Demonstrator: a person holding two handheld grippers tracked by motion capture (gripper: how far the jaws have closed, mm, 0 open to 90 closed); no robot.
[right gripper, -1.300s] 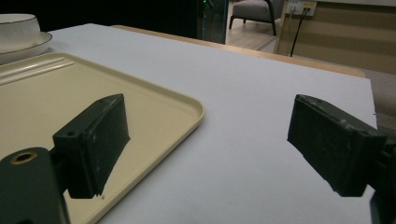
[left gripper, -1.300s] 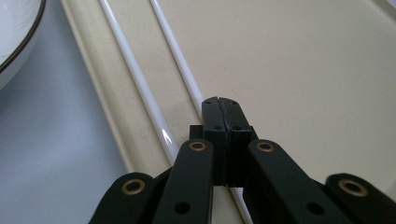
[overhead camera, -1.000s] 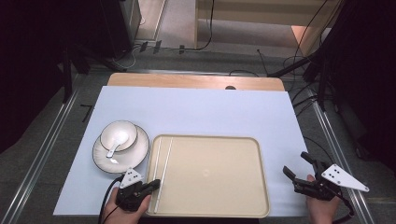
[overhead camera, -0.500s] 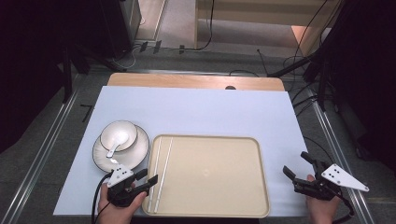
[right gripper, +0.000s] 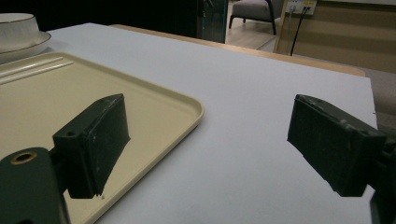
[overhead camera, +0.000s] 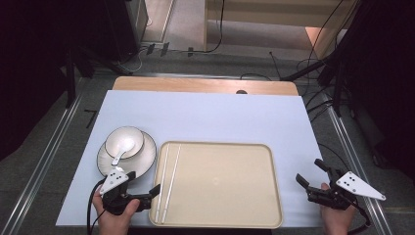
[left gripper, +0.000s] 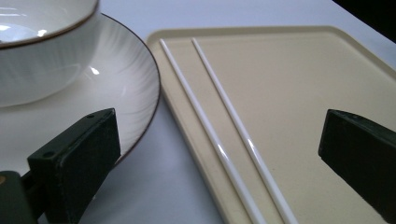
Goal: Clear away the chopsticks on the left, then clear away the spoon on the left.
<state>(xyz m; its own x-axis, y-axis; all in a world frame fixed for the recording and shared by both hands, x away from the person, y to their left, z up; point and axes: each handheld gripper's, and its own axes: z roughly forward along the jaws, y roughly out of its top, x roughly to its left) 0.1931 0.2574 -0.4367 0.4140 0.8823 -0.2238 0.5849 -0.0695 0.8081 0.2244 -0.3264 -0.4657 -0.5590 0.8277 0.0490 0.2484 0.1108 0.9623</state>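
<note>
At the lower left of the high view, the left hand-held gripper (overhead camera: 145, 190) has just been opening and now gapes wide, with nothing gripped. The two white chopsticks (overhead camera: 169, 182) lie side by side along the left edge of the beige tray (overhead camera: 235, 215) on the counter (overhead camera: 205, 115). At the lower right, the right hand-held gripper (overhead camera: 310, 175) stands open and empty.

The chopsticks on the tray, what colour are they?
White. The chopsticks show best in the left gripper view, lying on the beige tray.
</note>
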